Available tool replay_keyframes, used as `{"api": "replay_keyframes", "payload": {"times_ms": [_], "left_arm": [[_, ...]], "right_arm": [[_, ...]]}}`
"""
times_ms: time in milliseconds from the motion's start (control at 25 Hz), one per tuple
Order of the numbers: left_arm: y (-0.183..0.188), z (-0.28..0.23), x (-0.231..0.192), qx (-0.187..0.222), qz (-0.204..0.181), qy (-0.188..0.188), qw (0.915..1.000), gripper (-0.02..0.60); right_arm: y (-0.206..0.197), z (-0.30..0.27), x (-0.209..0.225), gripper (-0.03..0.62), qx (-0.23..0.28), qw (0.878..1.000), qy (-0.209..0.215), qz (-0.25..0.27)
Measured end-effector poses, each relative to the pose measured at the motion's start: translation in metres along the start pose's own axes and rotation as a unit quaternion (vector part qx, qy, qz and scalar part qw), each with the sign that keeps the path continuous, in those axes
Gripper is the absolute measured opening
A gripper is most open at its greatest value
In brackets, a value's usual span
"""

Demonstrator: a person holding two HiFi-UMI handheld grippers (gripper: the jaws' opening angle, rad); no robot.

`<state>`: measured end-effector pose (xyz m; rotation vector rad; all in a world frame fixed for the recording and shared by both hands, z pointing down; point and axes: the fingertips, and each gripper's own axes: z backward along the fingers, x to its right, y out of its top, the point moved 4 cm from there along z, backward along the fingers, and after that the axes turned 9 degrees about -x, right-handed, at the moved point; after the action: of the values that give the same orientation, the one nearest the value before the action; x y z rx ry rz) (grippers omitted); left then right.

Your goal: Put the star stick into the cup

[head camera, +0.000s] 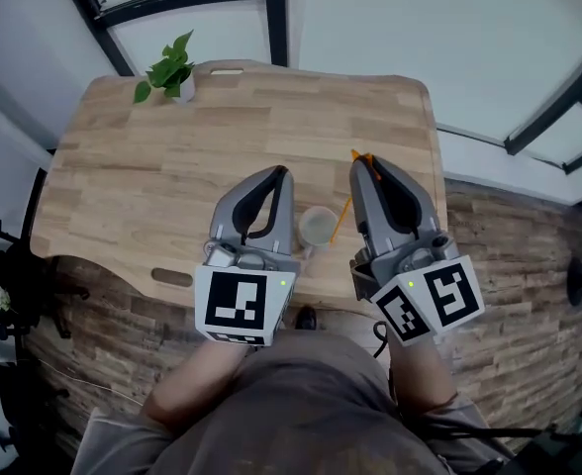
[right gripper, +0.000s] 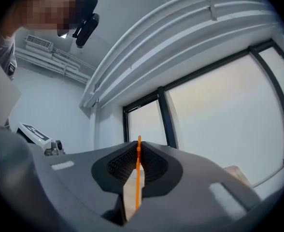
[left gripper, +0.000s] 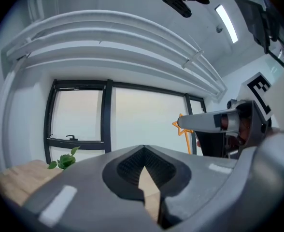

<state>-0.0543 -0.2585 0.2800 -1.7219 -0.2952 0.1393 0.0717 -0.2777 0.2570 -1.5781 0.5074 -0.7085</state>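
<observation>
Orange star stick (right gripper: 137,187) pinched between ribbed right tongs (right gripper: 137,146).

Pale wooden bench (head camera: 123,186) over brown plank floor (head camera: 529,265). Small potted plant (head camera: 170,72) at far left corner. White walls, black-framed windows (left gripper: 79,120), curved white ceiling beams (left gripper: 108,37), one strip light (left gripper: 224,21) overhead.

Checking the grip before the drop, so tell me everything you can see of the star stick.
The star stick is a thin, straight orange rod, plastic-looking, topped by a small star. The right claw is shut on the rod just below the star. It slants down toward the cup, lower end by its right rim; whether inside, I cannot tell.
</observation>
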Motion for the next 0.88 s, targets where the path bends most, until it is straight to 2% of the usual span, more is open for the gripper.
{"api": "replay_keyframes", "payload": {"times_ms": [120, 400, 720, 880], "left_arm": [[-0.001, -0.006, -0.01, 0.001, 0.005, 0.002, 1.0, 0.0], [-0.021, -0.033, -0.032, -0.031, 0.022, -0.013, 0.9992, 0.0], [-0.066, -0.049, -0.048, -0.088, 0.064, -0.033, 0.9935, 0.0], [-0.085, -0.057, -0.049, -0.111, 0.073, -0.043, 0.9902, 0.0]], "right_arm": [[-0.002, -0.012, 0.001, 0.043, -0.002, 1.0, 0.003, 0.003], [-0.024, -0.043, 0.015, 0.043, -0.033, 0.999, -0.01, -0.01], [-0.089, -0.065, 0.03, 0.044, -0.092, 0.994, -0.025, -0.045], [-0.113, -0.07, 0.035, 0.044, -0.113, 0.991, -0.032, -0.058]]}}
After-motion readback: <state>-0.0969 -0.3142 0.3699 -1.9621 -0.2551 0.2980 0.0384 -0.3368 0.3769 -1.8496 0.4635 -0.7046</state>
